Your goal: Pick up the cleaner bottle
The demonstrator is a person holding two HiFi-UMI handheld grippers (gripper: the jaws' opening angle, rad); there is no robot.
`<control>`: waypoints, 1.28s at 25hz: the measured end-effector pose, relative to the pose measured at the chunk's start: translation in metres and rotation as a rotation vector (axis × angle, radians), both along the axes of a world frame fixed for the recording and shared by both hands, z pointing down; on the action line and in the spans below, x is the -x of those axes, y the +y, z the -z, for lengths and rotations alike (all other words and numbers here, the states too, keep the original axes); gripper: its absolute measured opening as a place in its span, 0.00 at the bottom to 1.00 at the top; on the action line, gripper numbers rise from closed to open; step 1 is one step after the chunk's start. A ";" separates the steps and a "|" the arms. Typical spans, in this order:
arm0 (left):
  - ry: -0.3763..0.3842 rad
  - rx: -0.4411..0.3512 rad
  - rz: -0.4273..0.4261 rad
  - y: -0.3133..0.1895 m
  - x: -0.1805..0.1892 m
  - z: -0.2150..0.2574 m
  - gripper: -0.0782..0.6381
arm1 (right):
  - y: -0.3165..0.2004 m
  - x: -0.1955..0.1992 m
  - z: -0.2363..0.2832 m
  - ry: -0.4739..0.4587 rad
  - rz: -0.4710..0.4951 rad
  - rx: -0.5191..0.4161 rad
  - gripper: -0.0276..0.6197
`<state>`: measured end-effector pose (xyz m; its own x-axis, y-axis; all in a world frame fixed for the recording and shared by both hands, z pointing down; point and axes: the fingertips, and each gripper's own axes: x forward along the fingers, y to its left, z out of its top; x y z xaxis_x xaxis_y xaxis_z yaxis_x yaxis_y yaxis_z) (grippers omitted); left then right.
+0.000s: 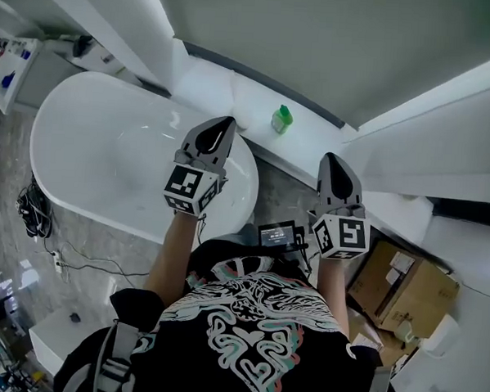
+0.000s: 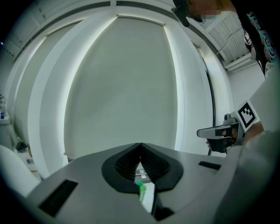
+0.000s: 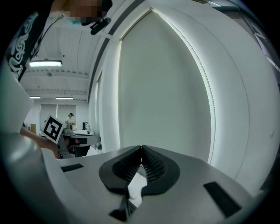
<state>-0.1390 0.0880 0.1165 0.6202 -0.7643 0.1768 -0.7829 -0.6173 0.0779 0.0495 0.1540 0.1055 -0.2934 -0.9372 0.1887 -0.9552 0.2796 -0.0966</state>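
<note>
The cleaner bottle (image 1: 281, 119), small and pale with a green cap, stands upright on the white ledge (image 1: 234, 96) behind the bathtub. My left gripper (image 1: 223, 124) hovers over the tub's right end, short of the bottle and to its left, jaws shut and empty. In the left gripper view the shut tips (image 2: 140, 145) meet, and the bottle's green cap (image 2: 141, 187) shows through the gap below them. My right gripper (image 1: 330, 159) is held to the right of the bottle, nearer me, also shut with nothing in it (image 3: 141, 148).
A white bathtub (image 1: 92, 142) fills the left. Grey wall panels rise behind the ledge. An open cardboard box (image 1: 404, 281) sits on the floor at the right, cables (image 1: 35, 209) lie left of the tub. The right gripper (image 2: 217, 131) shows in the left gripper view.
</note>
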 end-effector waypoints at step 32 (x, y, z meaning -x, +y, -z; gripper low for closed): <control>-0.007 0.030 0.031 -0.068 -0.017 -0.029 0.13 | -0.079 -0.009 -0.038 0.015 0.078 0.046 0.09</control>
<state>-0.1224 0.0203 0.1460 0.5948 -0.7774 0.2044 -0.8023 -0.5901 0.0901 0.0581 0.0753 0.1430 -0.3624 -0.9016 0.2361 -0.9320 0.3492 -0.0971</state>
